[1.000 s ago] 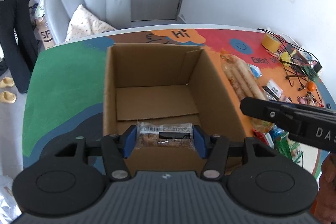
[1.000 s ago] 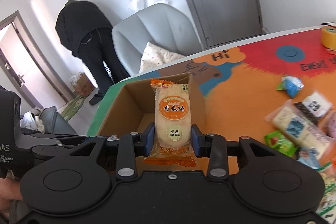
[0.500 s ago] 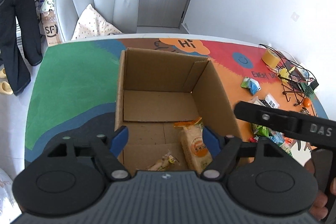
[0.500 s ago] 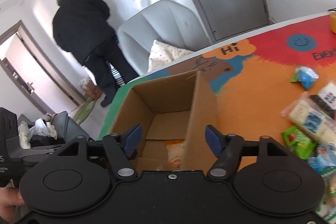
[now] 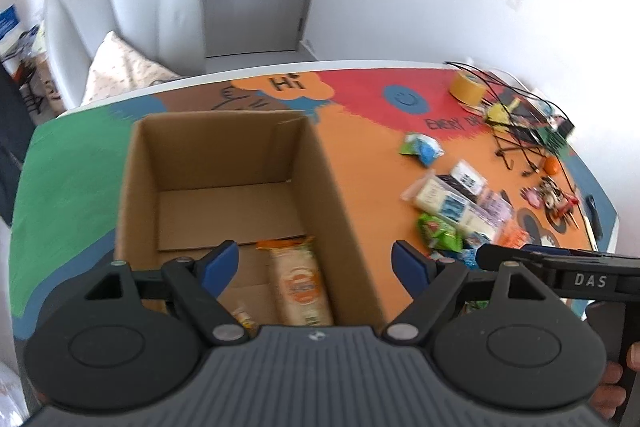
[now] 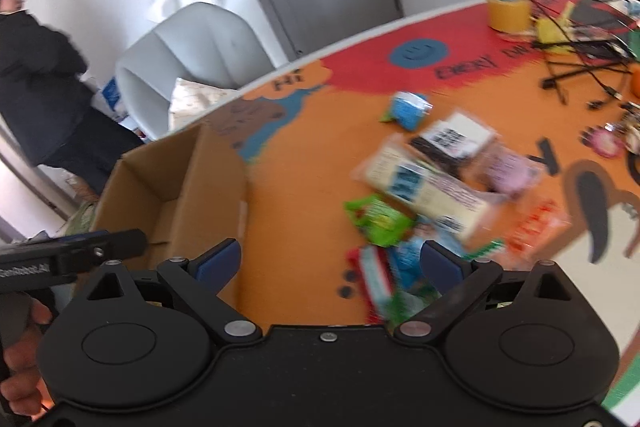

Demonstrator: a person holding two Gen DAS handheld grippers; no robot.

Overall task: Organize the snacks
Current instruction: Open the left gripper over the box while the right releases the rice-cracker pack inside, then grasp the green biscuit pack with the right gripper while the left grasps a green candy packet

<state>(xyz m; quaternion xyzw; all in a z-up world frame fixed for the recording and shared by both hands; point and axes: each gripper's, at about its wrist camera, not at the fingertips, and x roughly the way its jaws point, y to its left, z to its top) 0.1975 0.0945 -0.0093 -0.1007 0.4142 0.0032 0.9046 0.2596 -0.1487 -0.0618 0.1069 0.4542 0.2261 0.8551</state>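
With 2 snacks, a rice cracker (image 5: 301, 283) among them, lying in the box (image 5: 224, 131), both the left gripper (image 5: 314, 263) and right gripper (image 6: 330, 261) are opening empty, the right aimed at the loose snack pile (image 6: 424, 187) beside the box, likely for its next pick.

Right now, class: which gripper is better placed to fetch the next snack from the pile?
The right gripper: opening and empty, it hangs over the snack pile. The left gripper hangs over the cardboard box.
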